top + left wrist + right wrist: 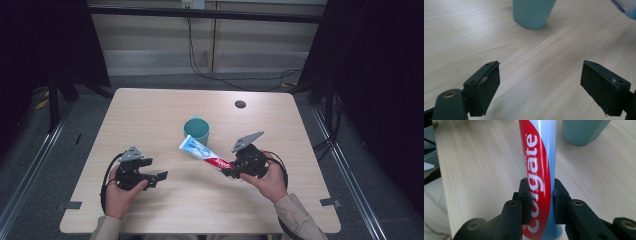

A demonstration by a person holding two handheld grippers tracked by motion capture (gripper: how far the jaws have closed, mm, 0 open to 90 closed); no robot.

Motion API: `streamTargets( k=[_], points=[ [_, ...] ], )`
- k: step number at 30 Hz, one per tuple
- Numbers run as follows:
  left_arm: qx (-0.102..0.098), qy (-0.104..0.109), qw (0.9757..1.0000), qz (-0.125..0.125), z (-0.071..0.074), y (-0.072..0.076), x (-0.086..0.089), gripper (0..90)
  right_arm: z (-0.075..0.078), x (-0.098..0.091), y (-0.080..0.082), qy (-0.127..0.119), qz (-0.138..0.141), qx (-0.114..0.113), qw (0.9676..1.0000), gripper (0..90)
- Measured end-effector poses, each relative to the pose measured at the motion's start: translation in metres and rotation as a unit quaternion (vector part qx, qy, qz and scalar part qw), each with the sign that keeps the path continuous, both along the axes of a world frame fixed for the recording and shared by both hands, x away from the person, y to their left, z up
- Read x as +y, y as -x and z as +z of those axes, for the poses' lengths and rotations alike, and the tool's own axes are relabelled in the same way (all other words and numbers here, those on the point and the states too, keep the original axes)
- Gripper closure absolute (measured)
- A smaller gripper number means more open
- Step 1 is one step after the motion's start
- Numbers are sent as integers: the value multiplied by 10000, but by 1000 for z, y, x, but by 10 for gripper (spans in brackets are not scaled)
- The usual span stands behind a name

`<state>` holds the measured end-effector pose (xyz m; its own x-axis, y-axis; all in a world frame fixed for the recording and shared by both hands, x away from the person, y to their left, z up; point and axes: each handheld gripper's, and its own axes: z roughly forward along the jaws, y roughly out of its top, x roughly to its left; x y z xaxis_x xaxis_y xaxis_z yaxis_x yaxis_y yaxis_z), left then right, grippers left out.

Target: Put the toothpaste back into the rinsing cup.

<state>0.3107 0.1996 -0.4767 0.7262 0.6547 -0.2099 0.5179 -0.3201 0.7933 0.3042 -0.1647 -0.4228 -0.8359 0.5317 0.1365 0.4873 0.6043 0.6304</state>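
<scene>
Right tool [231, 172] clenched on toothpaste tube [205, 152], teal cup [197, 130] just beyond tip. Left tool [161, 177] released, bare wood surface [150, 115] ahead; dark curtains around.

Toothpaste tube [205, 153] just before cup [197, 130].

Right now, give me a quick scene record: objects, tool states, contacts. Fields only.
surface: wooden table
objects: toothpaste tube, teal cup
left tool: open, holds nothing, low over the table
right tool: shut on the toothpaste tube near its cap end
tube pose: flat end points toward the cup
cup: upright, near table centre
tube-cup contact: cannot tell
</scene>
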Motion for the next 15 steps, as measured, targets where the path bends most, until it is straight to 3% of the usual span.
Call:
streamTargets(
  k=[4,6,15],
  points=[
    [-27,119,9998,-138,6,1,-10,157,4,-2,0,-42,-105,-115,9999,740],
    [33,289,9994,-195,12,1,-18,156,7,-4,-1,-124,-161,-159,9997,740],
    [-16,553,9974,-463,34,-7,-51,155,16,-3,-3,-349,-349,-405,9980,740]
  ],
)
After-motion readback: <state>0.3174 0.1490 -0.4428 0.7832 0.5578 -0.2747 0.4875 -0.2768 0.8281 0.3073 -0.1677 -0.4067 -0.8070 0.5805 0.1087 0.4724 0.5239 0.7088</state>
